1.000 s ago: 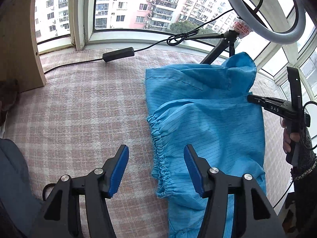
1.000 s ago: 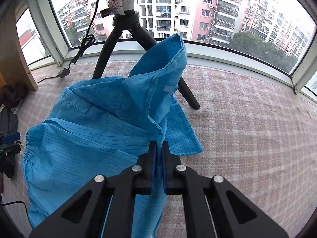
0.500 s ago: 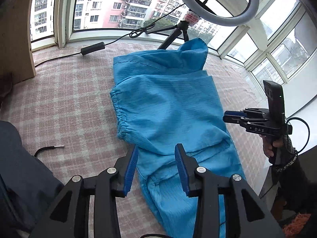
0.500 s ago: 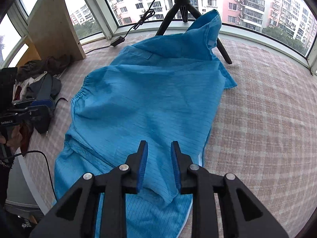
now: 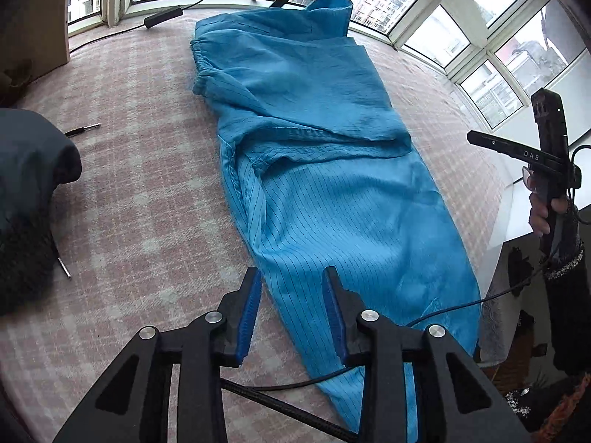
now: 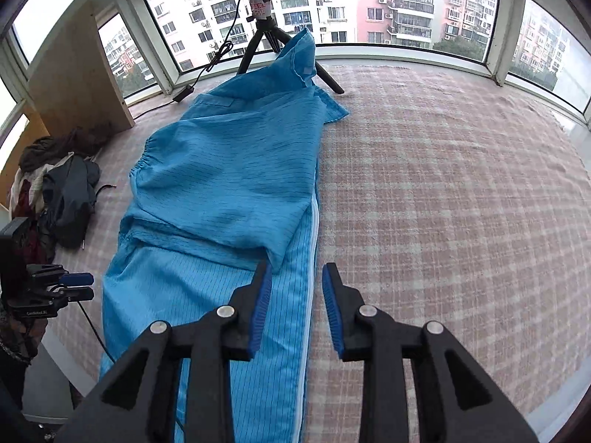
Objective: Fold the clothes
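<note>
The blue striped garment (image 5: pixel 325 192) is laid lengthwise on the checked tabletop (image 6: pixel 443 192), its upper part folded down over the lower. The left hand-held gripper (image 5: pixel 291 313) is held apart above the hem at 6 o'clock, nothing clamped. The right hand-held gripper (image 6: pixel 295 310) is opening over the zipper edge, empty. Risk noted: the collar, propped against the tripod (image 6: pixel 258 40) at 12 o'clock, may snag and drag the fold askew; the black cable (image 5: pixel 443 310) across the hem may be caught.

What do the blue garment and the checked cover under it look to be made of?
Blue garment: thin woven fabric, likely synthetic, faint sheen, fine dark pinstripes, soft creases. Checked cover: thicker, matte, fuzzy-looking cloth, perhaps a blanket; its fibre cannot be told.
</note>
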Available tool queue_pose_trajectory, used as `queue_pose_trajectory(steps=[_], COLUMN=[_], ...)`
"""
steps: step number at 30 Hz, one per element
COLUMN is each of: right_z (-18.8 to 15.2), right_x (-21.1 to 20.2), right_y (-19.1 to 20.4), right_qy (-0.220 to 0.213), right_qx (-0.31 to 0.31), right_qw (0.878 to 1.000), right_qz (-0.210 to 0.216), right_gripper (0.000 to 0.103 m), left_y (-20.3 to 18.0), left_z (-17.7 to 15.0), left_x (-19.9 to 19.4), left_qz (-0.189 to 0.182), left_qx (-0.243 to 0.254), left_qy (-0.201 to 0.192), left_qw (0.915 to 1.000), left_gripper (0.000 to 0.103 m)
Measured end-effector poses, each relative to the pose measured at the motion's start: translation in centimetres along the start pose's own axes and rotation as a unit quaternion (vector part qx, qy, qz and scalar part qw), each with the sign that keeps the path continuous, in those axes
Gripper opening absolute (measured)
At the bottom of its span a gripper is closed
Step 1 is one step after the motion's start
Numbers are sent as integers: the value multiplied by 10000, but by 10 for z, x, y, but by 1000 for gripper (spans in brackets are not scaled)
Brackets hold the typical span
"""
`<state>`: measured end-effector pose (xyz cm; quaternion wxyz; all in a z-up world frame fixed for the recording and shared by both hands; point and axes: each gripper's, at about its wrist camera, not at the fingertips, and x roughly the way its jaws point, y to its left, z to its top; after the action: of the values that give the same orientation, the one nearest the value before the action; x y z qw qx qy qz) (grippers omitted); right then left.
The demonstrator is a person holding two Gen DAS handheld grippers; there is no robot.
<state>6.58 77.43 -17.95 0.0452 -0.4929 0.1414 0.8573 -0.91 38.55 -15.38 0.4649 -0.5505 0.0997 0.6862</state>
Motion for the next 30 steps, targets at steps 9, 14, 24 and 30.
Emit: queue_pose_trajectory(steps=[9, 14, 24, 30], right_z=[-199, -222, -239, -243], right_x=[-75, -53, -20, -17], right_y=[-11, -16, -4, 16], right_qy=[335, 568, 573, 571], right_qx=[742, 651, 258, -301], right_qw=[9955, 9959, 9971, 9969], right_qz=[492, 265, 440, 455], right_gripper=[53, 53, 54, 54], left_y=[-41, -61, -87, -94], left_z=[-159, -166, -170, -166], left_x=[-64, -5, 32, 39], left_qz=[-411, -530, -399, -470], left_qx=[-396, -430, -209, -211], left_qy=[121, 510, 674, 660], left_qw=[9983, 9964, 9967, 9965], left_gripper=[55, 56, 56, 36])
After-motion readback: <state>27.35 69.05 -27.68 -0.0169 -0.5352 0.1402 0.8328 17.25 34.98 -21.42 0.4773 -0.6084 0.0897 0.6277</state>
